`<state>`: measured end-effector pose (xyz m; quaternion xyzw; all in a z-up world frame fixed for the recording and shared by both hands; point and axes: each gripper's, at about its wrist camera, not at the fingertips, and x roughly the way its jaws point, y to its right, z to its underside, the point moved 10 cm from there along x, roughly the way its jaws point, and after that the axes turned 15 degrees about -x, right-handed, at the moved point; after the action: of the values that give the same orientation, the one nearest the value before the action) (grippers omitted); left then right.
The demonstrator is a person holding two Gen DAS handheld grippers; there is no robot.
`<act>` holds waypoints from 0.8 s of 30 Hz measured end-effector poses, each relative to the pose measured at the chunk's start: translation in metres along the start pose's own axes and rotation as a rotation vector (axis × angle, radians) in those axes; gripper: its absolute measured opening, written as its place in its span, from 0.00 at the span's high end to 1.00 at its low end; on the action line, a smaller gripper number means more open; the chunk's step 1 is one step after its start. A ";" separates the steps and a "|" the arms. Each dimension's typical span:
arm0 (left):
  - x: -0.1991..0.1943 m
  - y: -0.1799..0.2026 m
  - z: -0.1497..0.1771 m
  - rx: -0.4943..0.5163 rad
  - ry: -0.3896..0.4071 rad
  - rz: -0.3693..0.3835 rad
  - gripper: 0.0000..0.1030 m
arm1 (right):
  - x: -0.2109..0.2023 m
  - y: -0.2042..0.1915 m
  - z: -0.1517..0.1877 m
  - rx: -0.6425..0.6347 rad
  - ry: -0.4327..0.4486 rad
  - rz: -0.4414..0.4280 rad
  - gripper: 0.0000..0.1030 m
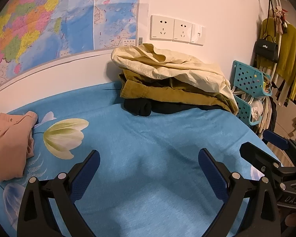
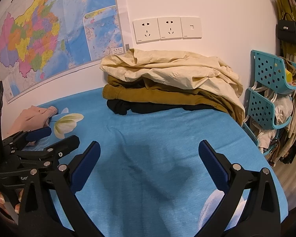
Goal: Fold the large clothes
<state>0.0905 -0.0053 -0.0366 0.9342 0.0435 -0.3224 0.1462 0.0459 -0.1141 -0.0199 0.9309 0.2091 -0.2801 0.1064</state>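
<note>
I hold both tools over the bed (image 1: 148, 187), covered in a blue sheet printed with a pale tulip (image 1: 64, 136). My left hand-held gripper (image 1: 149, 169) has its jaws spread wide, nothing between them; my right hand-held gripper (image 2: 149, 162) is equally released and empty. The stack of clothes (image 2: 167, 85) sits at the far edge against the wall: a cream garment (image 1: 167, 65) on top, a mustard one (image 1: 167, 92) under it, a black one (image 1: 144, 107) at the bottom. A pink garment (image 1: 7, 146) lies at the near left. On the wall hang a map (image 2: 49, 35), its lettering too small to read, and sockets (image 2: 157, 28). The tool bodies show partial lettering, "DAS" and "Gen".
</note>
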 end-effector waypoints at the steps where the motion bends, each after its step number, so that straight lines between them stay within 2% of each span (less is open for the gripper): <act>1: 0.000 0.001 0.000 0.003 0.003 -0.001 0.07 | 0.001 0.000 0.000 0.000 -0.002 0.000 0.05; 24: -0.001 0.008 -0.002 0.010 0.018 0.000 0.07 | -0.002 0.004 -0.001 0.005 0.005 0.006 0.05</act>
<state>0.0920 -0.0123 -0.0330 0.9378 0.0430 -0.3144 0.1410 0.0466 -0.1181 -0.0178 0.9325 0.2060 -0.2778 0.1043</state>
